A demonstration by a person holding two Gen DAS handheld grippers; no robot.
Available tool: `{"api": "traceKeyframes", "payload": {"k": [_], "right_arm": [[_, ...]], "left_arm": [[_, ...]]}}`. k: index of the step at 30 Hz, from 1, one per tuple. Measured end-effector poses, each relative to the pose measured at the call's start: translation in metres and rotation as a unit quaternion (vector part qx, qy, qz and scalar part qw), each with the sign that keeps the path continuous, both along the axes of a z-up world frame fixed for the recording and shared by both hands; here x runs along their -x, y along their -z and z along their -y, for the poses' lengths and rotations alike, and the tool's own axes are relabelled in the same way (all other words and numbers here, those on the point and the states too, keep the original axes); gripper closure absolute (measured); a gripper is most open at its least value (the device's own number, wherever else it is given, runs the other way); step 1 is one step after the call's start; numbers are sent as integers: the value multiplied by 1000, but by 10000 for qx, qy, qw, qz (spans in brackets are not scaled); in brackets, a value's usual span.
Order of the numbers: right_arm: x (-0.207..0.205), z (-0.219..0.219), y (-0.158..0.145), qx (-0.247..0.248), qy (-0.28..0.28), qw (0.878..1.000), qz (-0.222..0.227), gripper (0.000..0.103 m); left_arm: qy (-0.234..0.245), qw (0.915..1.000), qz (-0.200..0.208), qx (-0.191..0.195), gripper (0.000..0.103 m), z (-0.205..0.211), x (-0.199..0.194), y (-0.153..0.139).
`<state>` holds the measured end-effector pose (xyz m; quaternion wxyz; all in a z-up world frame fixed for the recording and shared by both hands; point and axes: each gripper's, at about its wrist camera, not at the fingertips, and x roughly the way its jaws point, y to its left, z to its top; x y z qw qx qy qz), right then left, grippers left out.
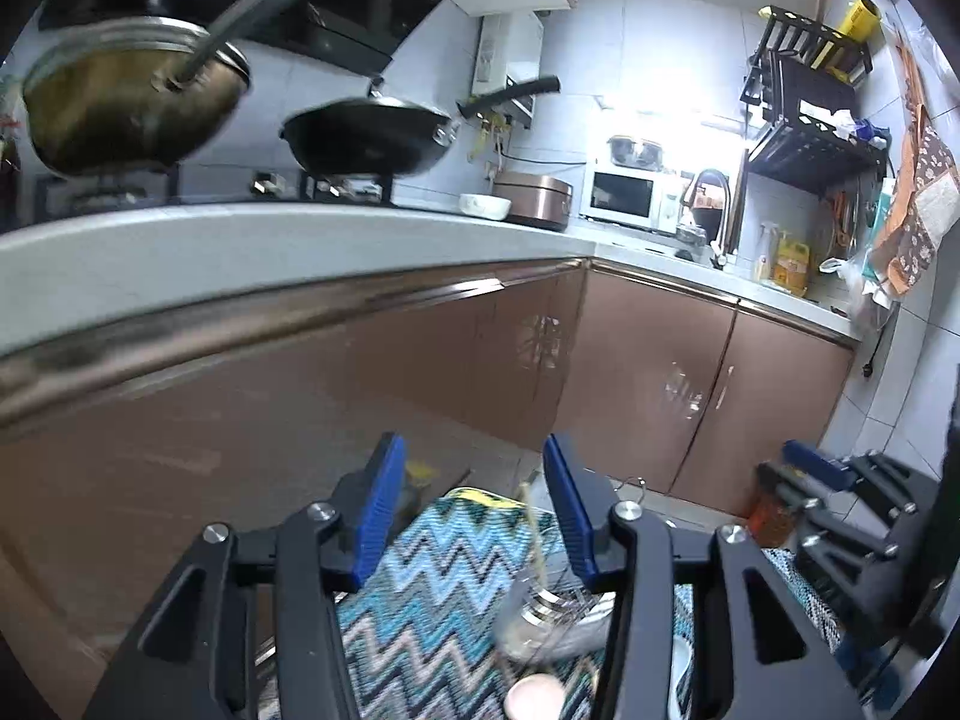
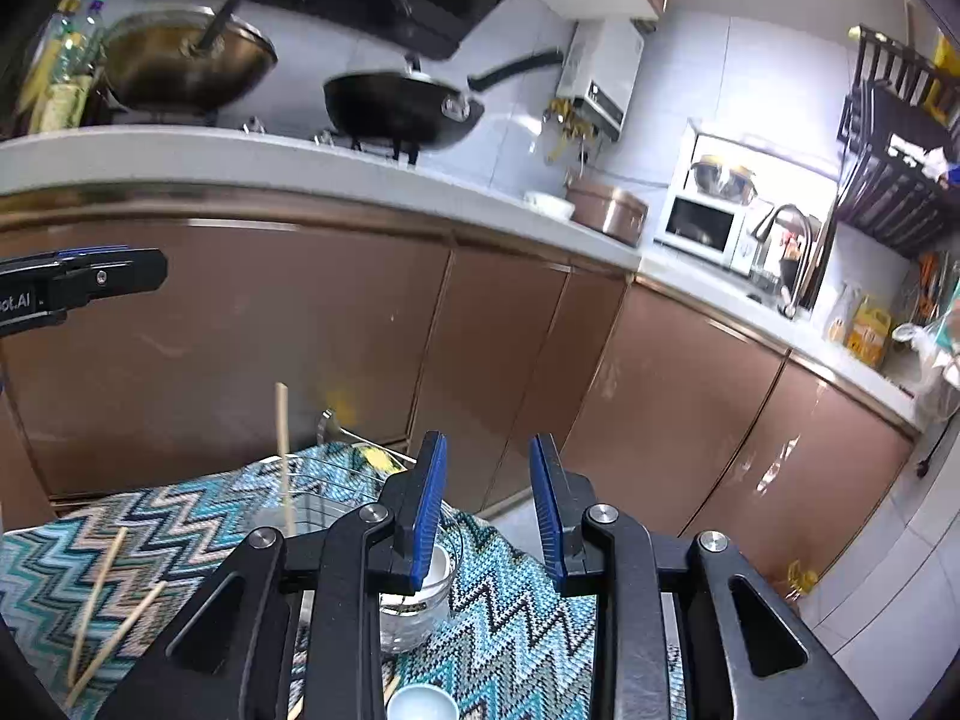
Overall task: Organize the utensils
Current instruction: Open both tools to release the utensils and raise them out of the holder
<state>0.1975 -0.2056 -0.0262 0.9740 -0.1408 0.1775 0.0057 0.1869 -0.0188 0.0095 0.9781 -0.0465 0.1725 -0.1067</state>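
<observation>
A clear glass cup (image 2: 420,600) stands on the zigzag cloth (image 2: 180,516), with one wooden chopstick (image 2: 283,456) standing upright in a glass container beside it. Two loose chopsticks (image 2: 102,618) lie on the cloth at the left. My right gripper (image 2: 487,510) is open and empty above the cup. My left gripper (image 1: 474,516) is open and empty above the cloth (image 1: 444,564), with the glass (image 1: 552,618) and its chopstick (image 1: 534,534) between the fingers' line of sight. The right gripper also shows in the left wrist view (image 1: 840,498).
Brown cabinet doors (image 2: 300,330) and a white counter (image 2: 240,156) lie ahead. Two woks (image 2: 396,108) sit on the stove. A microwave (image 2: 702,222), a rice cooker (image 2: 606,210) and a sink tap (image 2: 792,252) stand further right. A small white cup (image 2: 420,705) sits at the near edge.
</observation>
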Motion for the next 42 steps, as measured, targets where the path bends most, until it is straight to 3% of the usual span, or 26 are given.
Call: {"api": "traceKeyframes", "payload": {"k": [10,21,34,42], "right_arm": [[80,5,-49,-251,-120,9994,190,75],[142,8,-76,-547,-158,9981,253,75],[185,34,-71,-883,189,9958,145,75],[190,47,-57,-1033,248,9943,-46,75]], "left_arm": [[-54,10000,-39,-36,56,-31,65,-22],[-137,9998,-113,8,52,-49,108,-25],[-188,9995,-225,100,52,-70,132,-16],[-109,9982,-581,141,52,-71,124,3]]}}
